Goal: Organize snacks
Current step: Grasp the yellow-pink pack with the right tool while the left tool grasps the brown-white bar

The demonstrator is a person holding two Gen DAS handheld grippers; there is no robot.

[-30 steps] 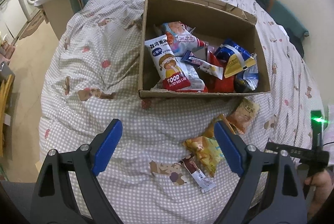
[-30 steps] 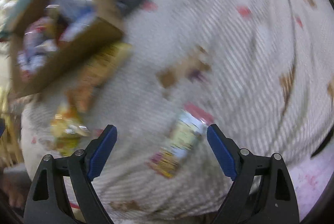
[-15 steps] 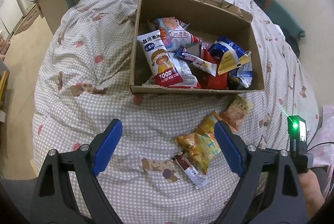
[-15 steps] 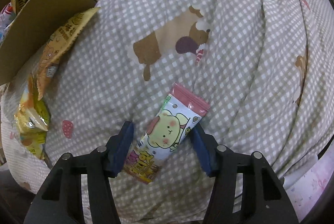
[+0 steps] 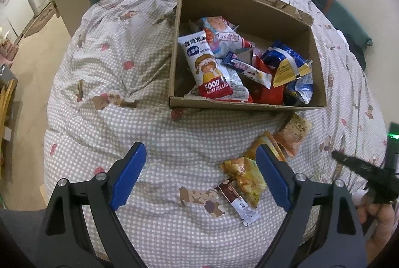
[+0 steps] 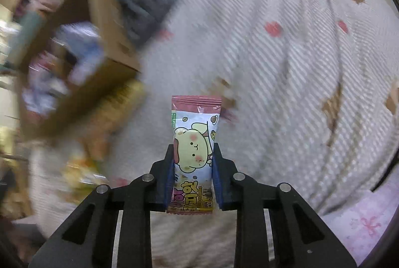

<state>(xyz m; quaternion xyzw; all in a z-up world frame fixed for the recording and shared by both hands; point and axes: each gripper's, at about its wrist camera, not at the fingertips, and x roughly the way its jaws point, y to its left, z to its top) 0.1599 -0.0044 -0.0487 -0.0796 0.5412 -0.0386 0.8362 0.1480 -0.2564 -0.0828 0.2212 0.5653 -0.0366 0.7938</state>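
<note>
The right gripper (image 6: 191, 163) is clamping a snack bar (image 6: 195, 140) between its two blue fingers (image 6: 170, 175). The bar is standing upright, its pink end sticking out beyond the fingertips, and its lower printed end is sitting back between the finger bases. Beyond the fingers and to their left, a box (image 6: 74, 98) is showing only as a blur.

The left gripper (image 5: 200, 177) is hanging over the quilt (image 5: 124, 118) with its fingers wide apart and nothing between them. Straight ahead of the fingers the box (image 5: 244, 104) is lying open, holding many snack packs. Just inside the right finger a yellow pack (image 5: 245, 178) and a brown sachet (image 5: 237, 201) are lying on the quilt. An orange pack (image 5: 294, 134) is lying beyond that finger, touching the box's near wall.
</note>
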